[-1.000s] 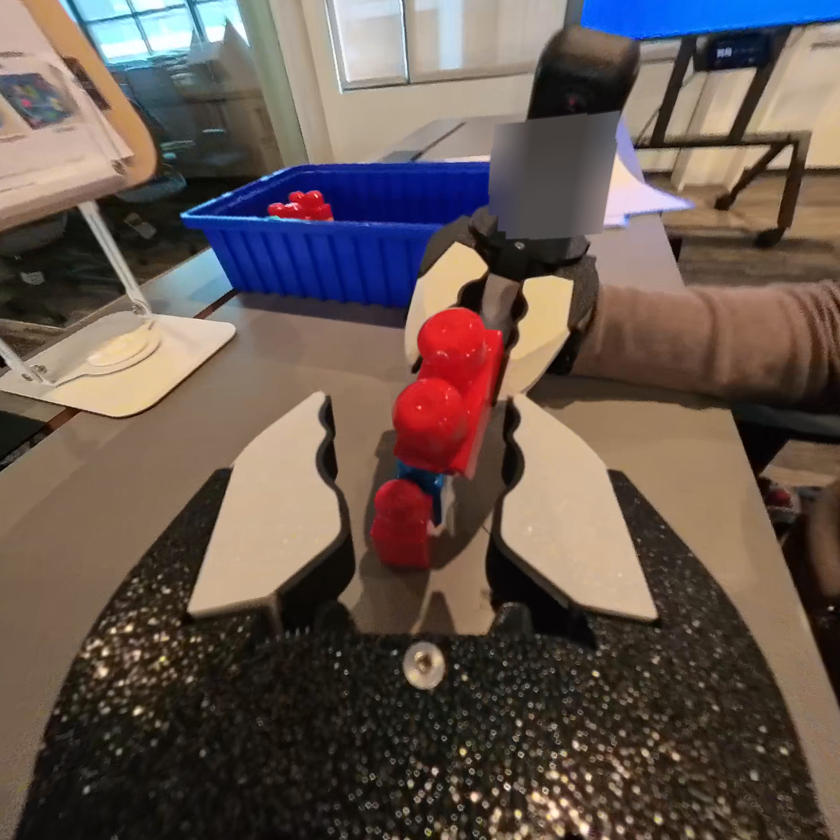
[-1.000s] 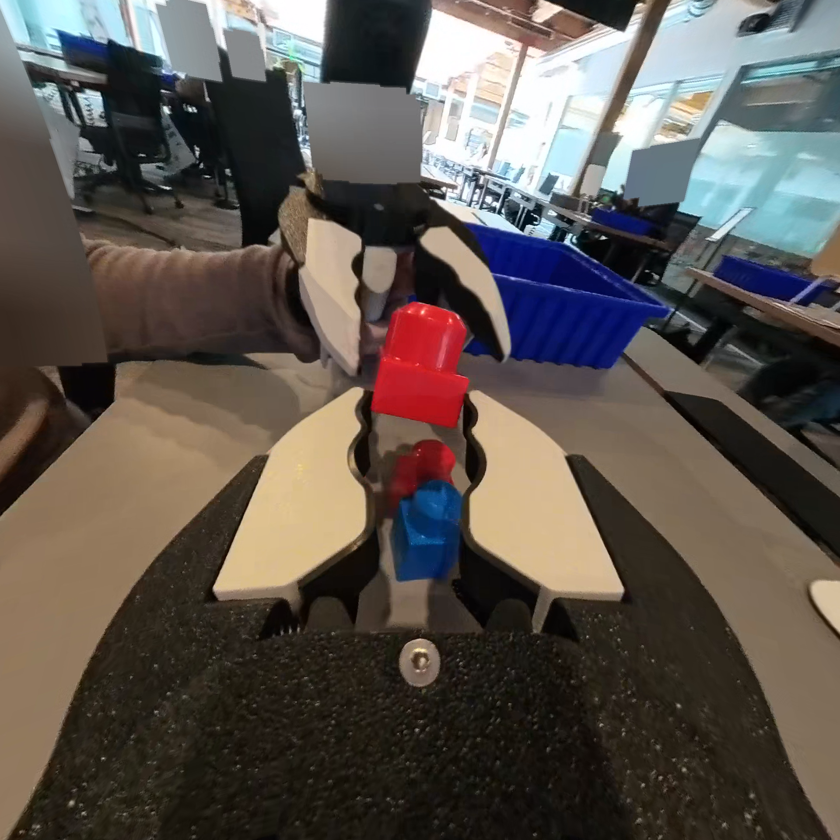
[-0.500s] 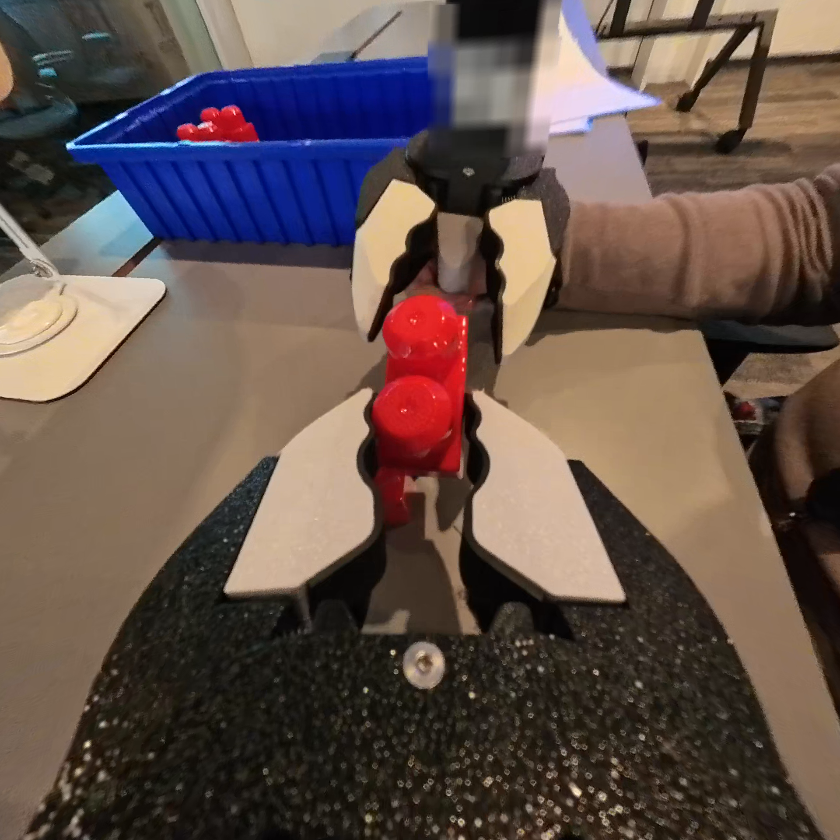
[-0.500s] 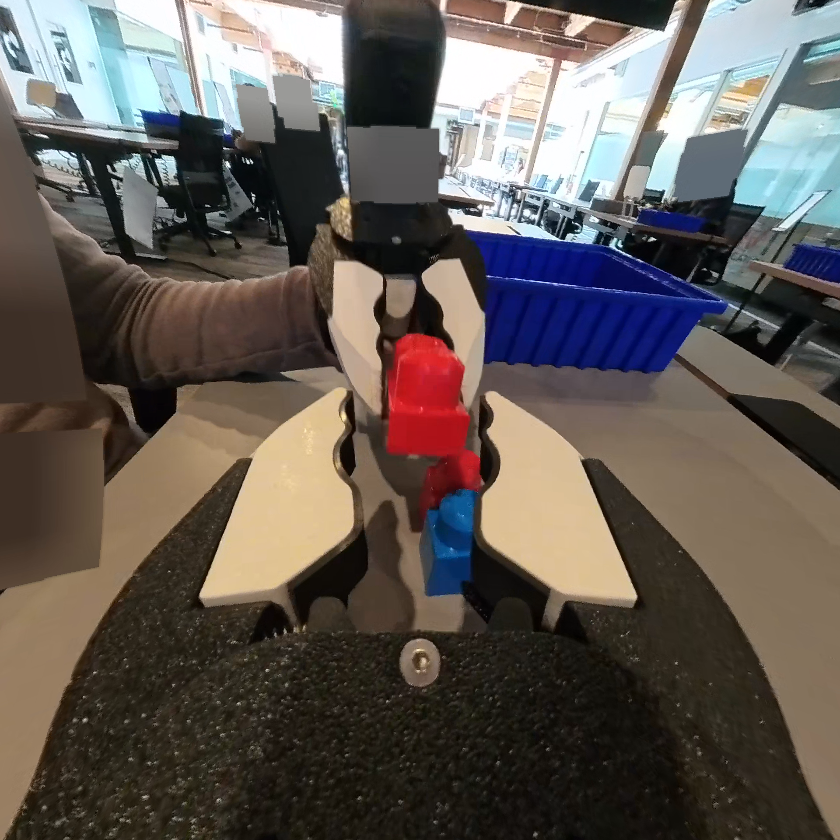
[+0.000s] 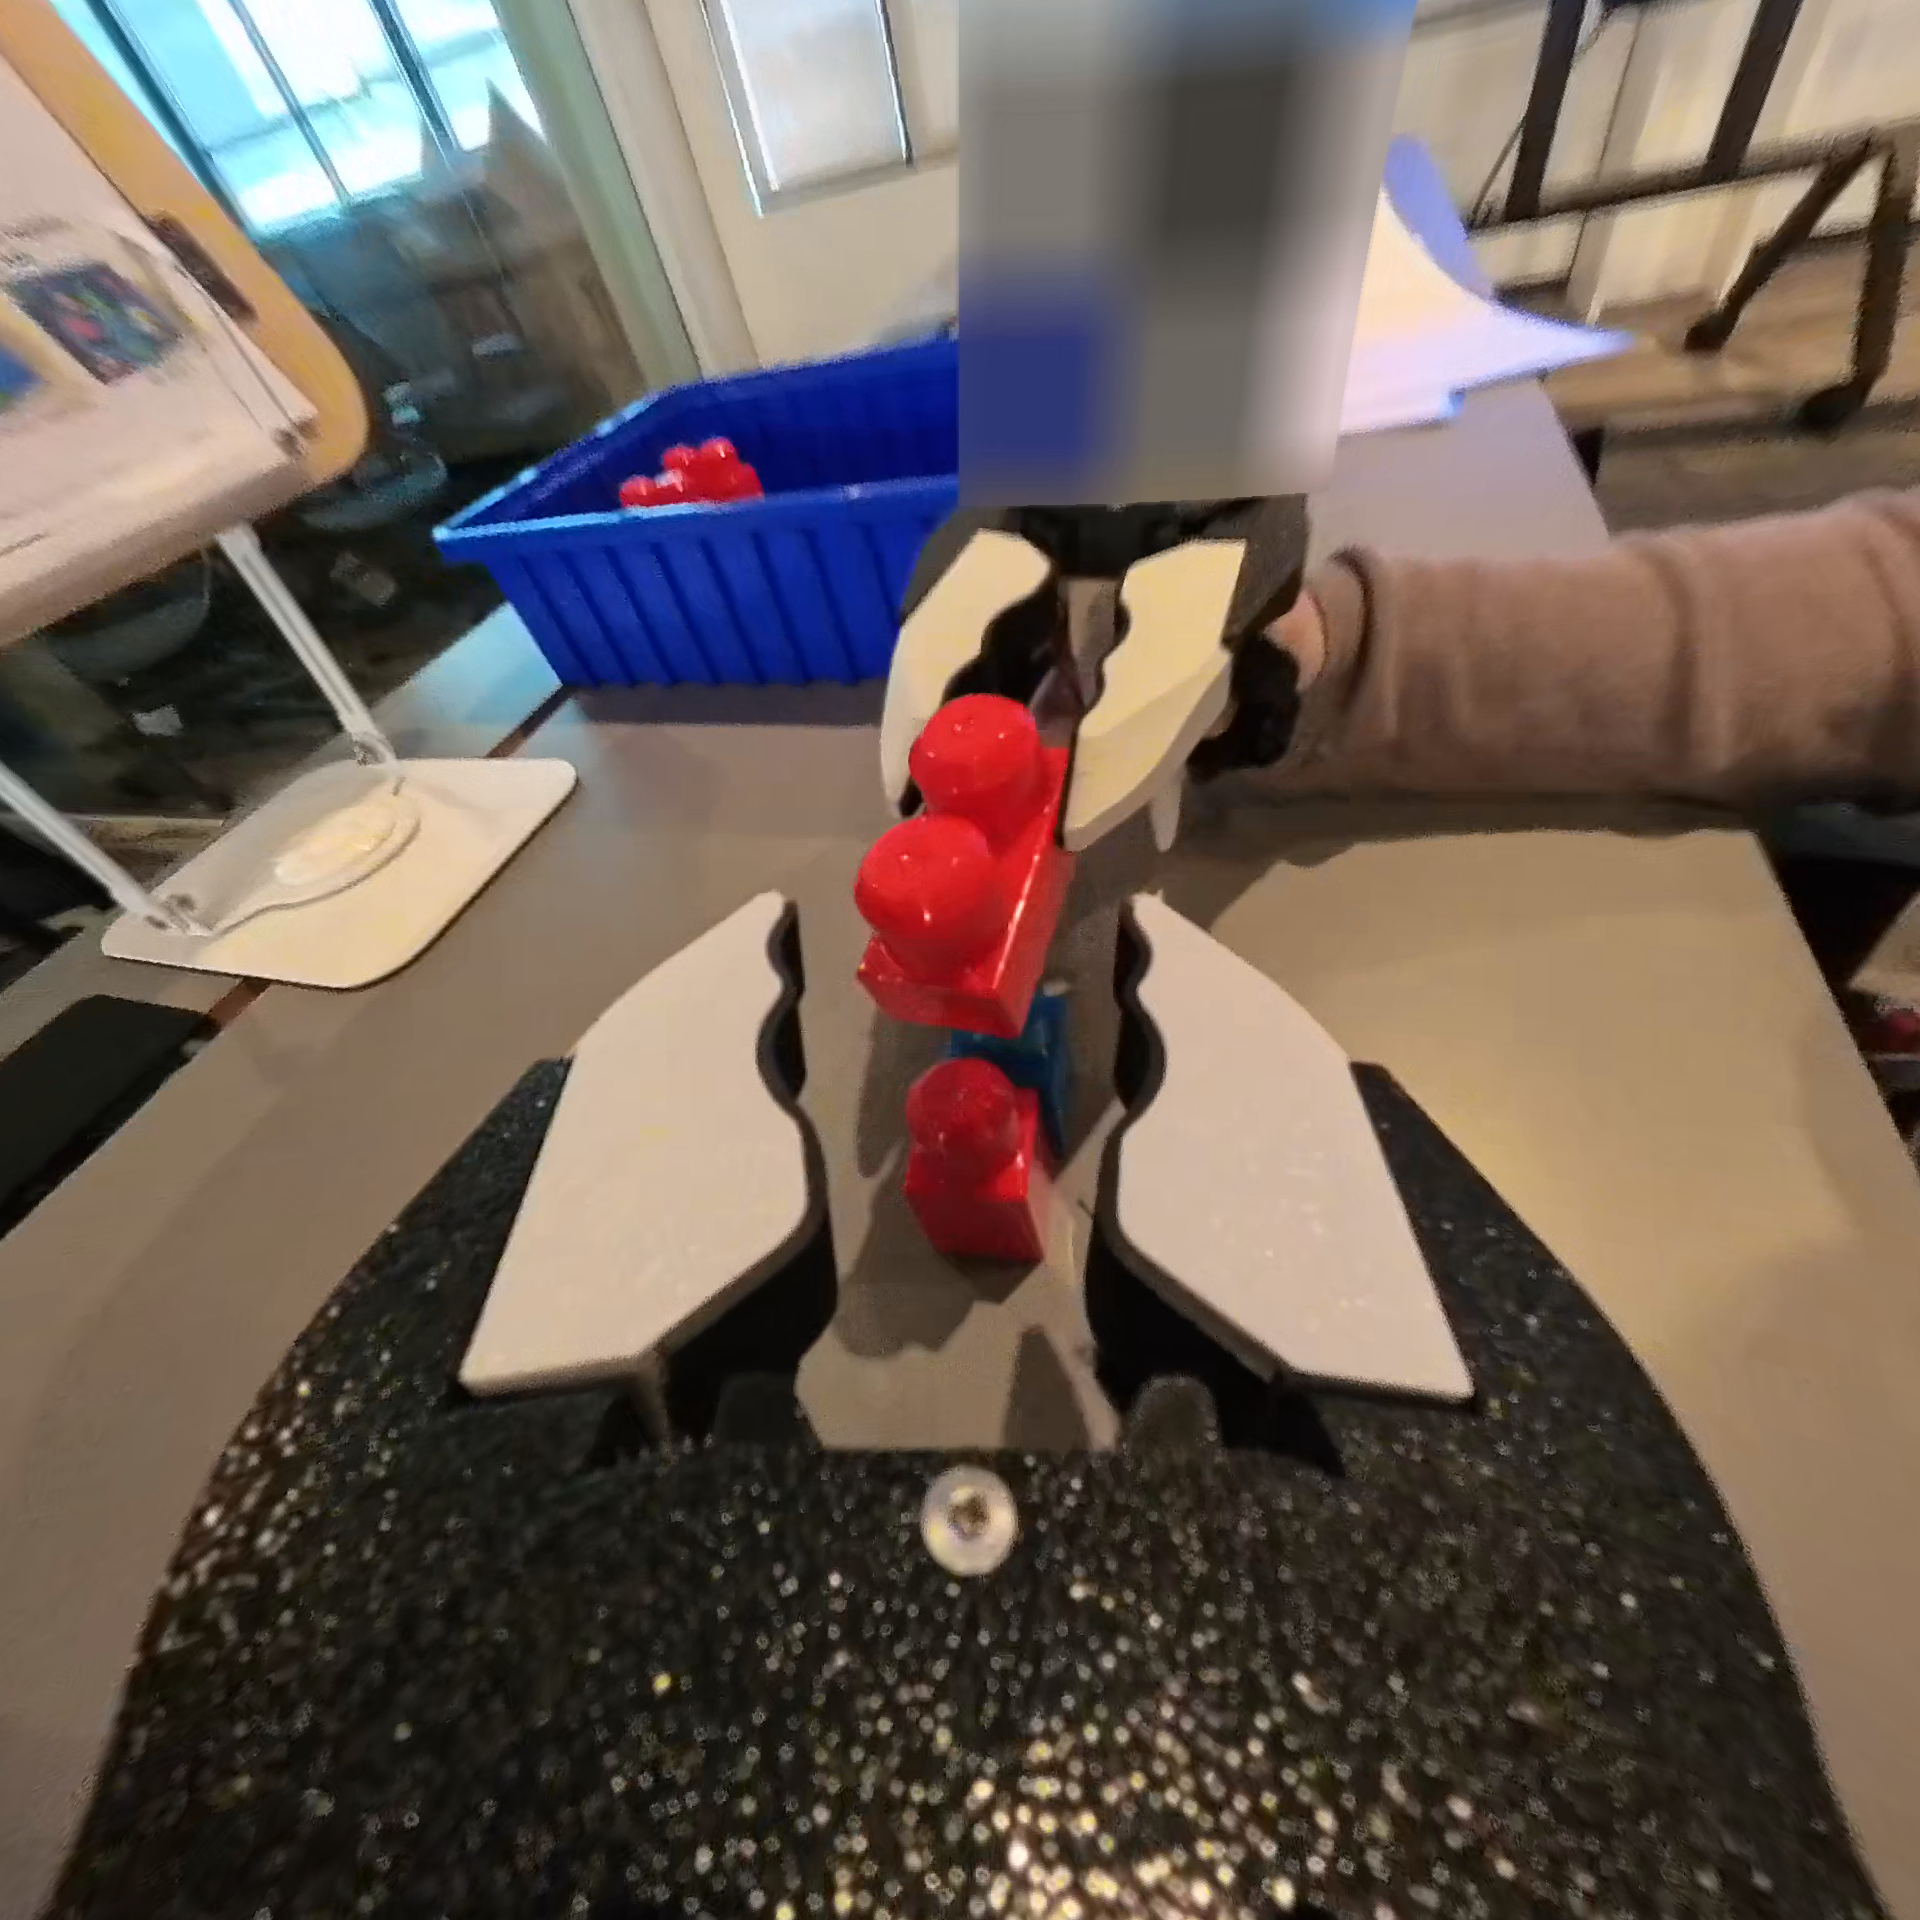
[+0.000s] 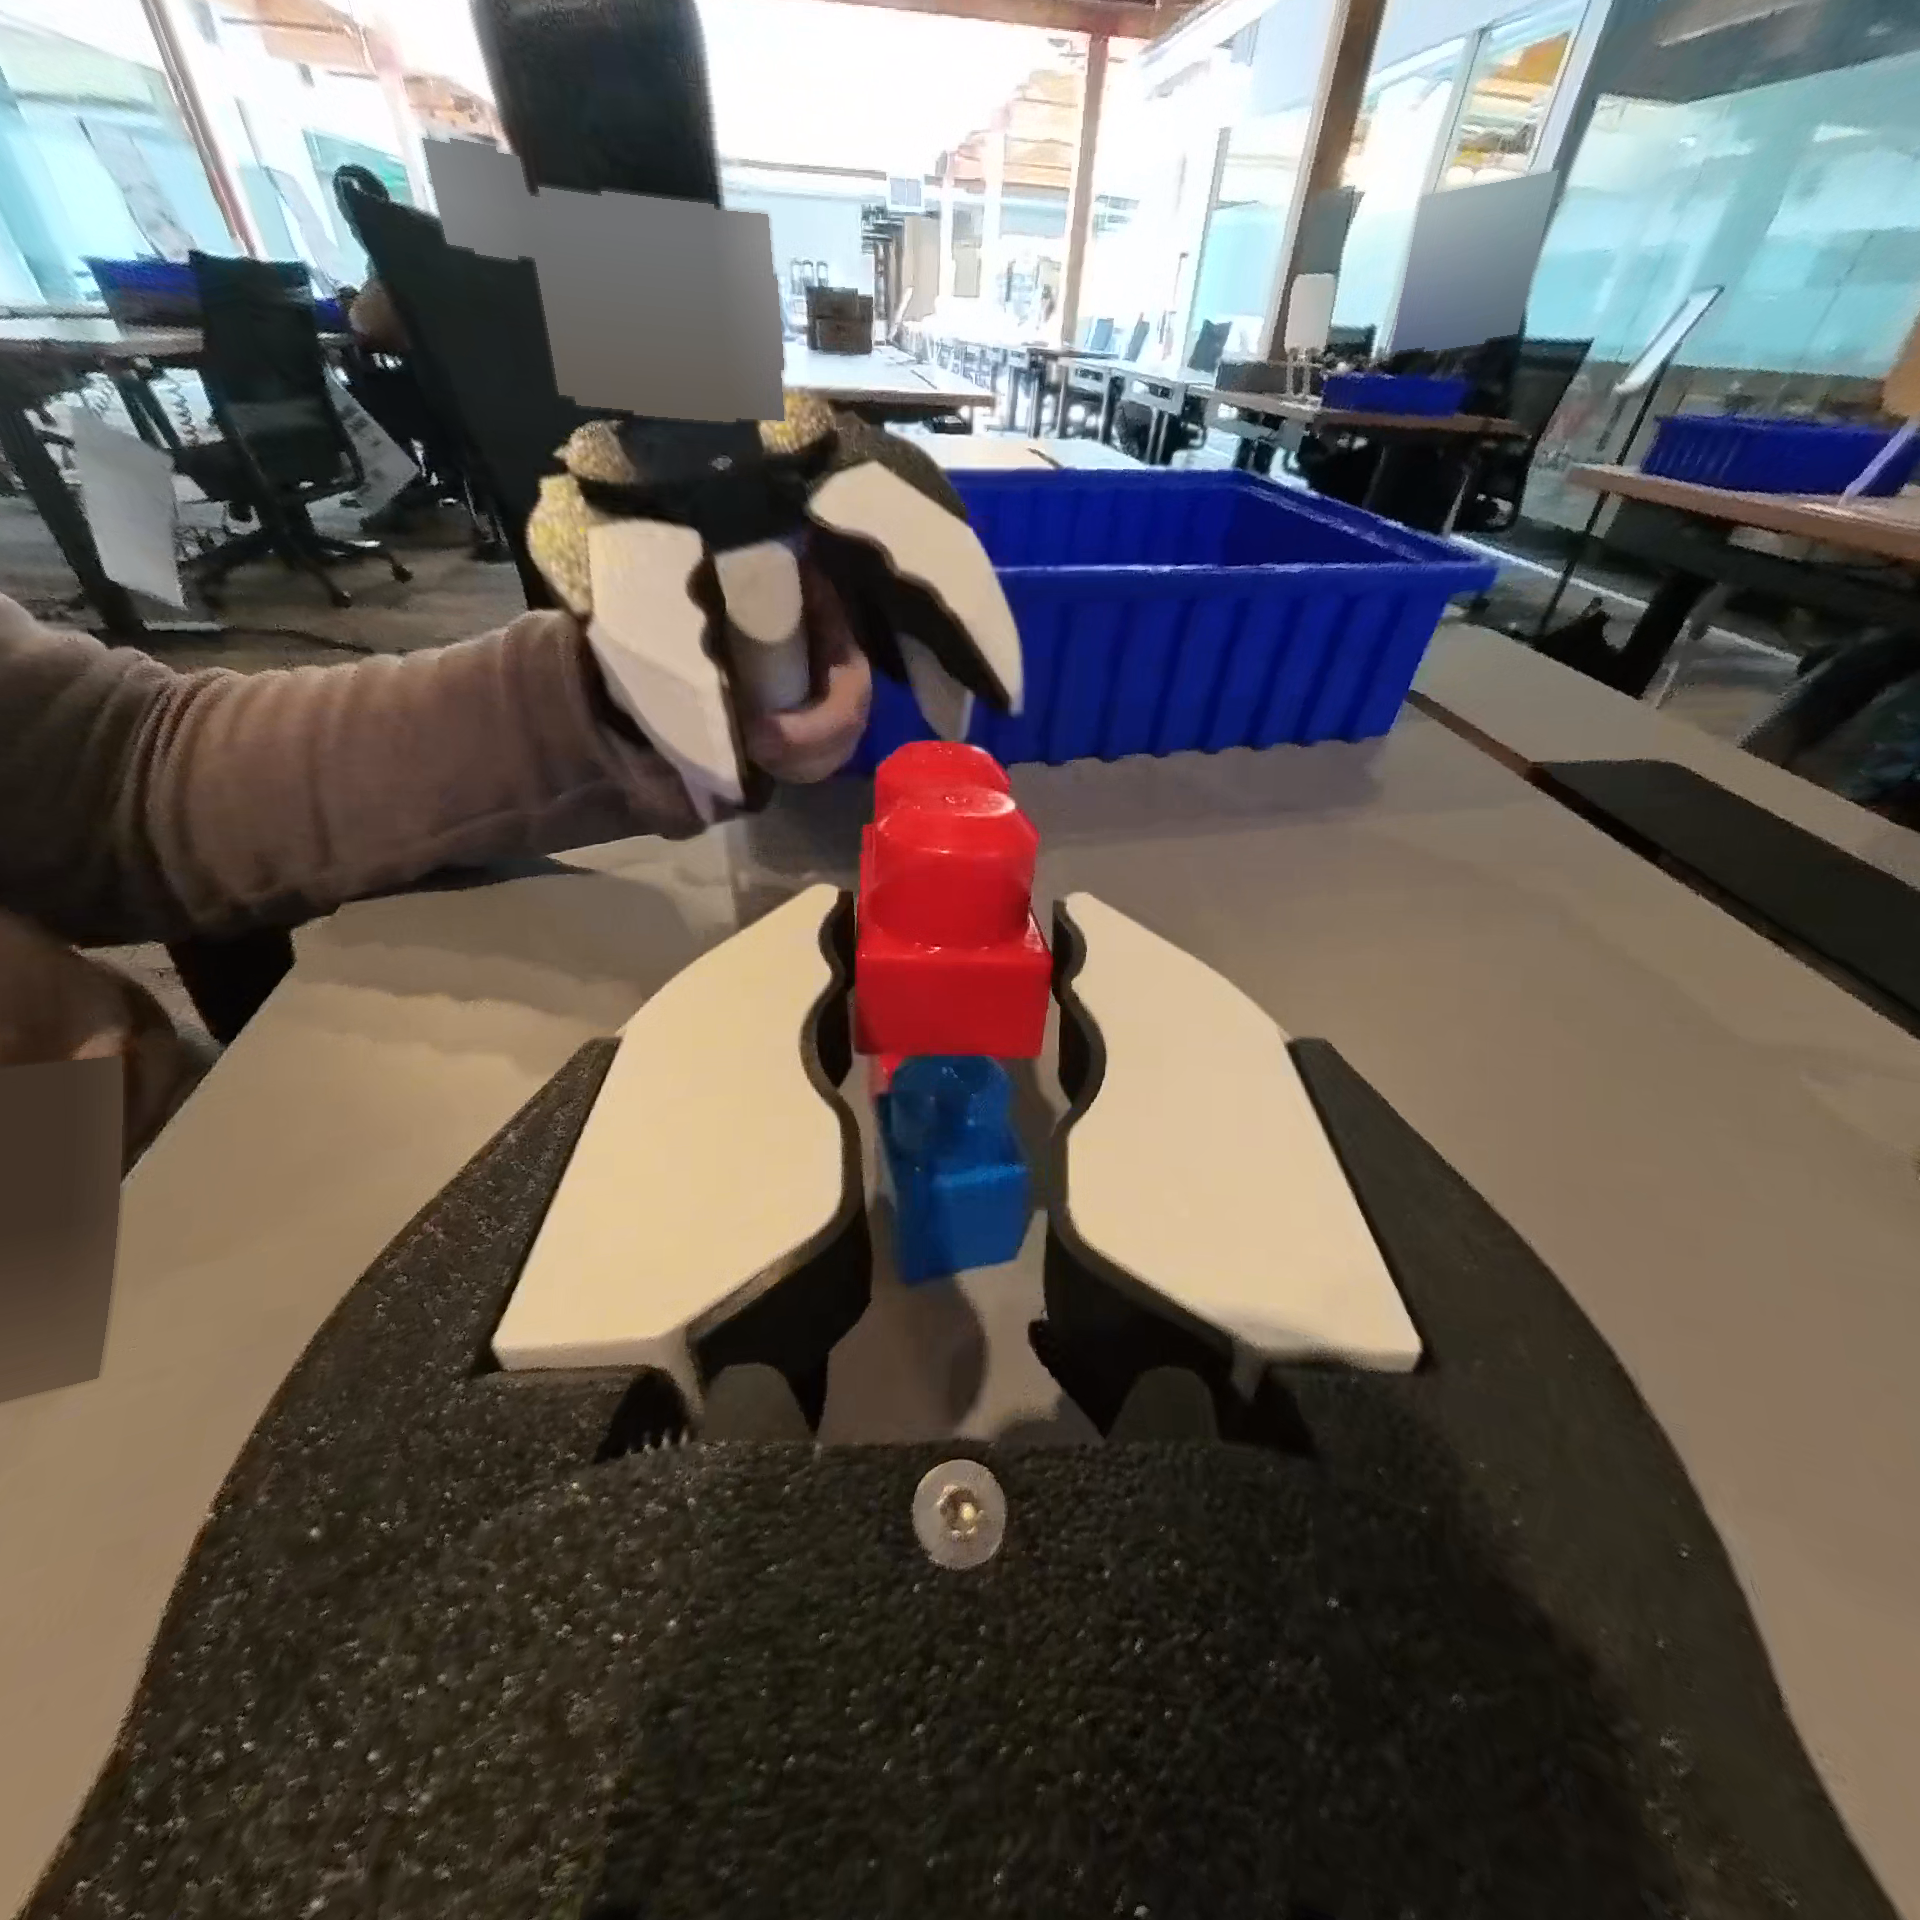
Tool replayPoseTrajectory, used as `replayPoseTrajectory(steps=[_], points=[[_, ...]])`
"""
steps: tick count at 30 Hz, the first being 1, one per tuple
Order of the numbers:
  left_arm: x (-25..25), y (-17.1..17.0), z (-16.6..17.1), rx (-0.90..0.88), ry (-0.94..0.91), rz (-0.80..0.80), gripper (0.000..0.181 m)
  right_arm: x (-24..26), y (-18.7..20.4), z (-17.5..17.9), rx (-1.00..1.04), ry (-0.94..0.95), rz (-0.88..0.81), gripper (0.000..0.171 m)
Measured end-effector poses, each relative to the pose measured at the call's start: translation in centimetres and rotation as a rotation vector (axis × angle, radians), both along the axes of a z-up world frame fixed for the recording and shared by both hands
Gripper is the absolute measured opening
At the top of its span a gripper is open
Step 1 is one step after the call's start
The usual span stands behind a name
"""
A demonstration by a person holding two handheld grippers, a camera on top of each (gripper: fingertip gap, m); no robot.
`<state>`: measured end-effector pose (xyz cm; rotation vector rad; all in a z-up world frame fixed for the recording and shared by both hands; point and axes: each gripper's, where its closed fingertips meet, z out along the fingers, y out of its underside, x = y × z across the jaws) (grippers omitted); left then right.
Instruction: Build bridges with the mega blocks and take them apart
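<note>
A red two-stud block [image 5: 961, 914] lies across a small blue block [image 5: 1039, 1049] and a small red block [image 5: 977, 1174] on the grey table [image 5: 1455, 1091], forming a bridge. My right gripper [image 6: 945, 909] is shut on the red two-stud block [image 6: 951, 977] at its end above the blue block [image 6: 951, 1174]. It also shows in the left wrist view [image 5: 987, 810]. My left gripper [image 5: 956, 914] is open, its fingers wide on both sides of the bridge without touching it. In the right wrist view it [image 6: 857, 748] hangs open above the far end.
A blue bin [image 5: 727, 592] holding red blocks [image 5: 691, 473] stands at the back of the table; it also shows in the right wrist view [image 6: 1195, 613]. A sign stand with a white base [image 5: 343, 862] is at the left. White paper [image 5: 1434, 312] lies behind. The tips of one gripper are about 4 cm away from the tips of the other.
The right gripper has lowered the red two-stud block onto the blue and small red blocks. The left gripper, narrowed around the block half a second ago, has opened and drawn back.
</note>
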<state>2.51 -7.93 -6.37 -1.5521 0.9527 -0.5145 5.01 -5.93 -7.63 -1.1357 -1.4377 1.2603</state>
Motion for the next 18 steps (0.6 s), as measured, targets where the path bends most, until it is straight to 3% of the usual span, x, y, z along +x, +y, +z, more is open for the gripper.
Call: replayPoseTrajectory(steps=[7, 10, 13, 18], points=[[-1.4, -0.3, -1.4, -0.099, -0.043, -0.035, 0.05, -1.3, -0.9, -1.2, -0.008, -0.044, 0.082, 0.036], [-0.9, 0.0, -2.6, -0.12, 0.017, -0.035, 0.048, -1.6, -1.1, -1.4, -0.006, -0.042, 0.1, 0.036], [-0.4, 0.3, -3.7, -0.107, 0.095, -0.018, 0.035, -1.5, -1.0, -1.1, 0.0, -0.017, 0.095, 0.035], [-0.3, 0.7, -4.1, -0.123, 0.131, -0.006, 0.033, -1.4, -0.5, -2.0, 0.046, -0.063, 0.078, 0.036]])
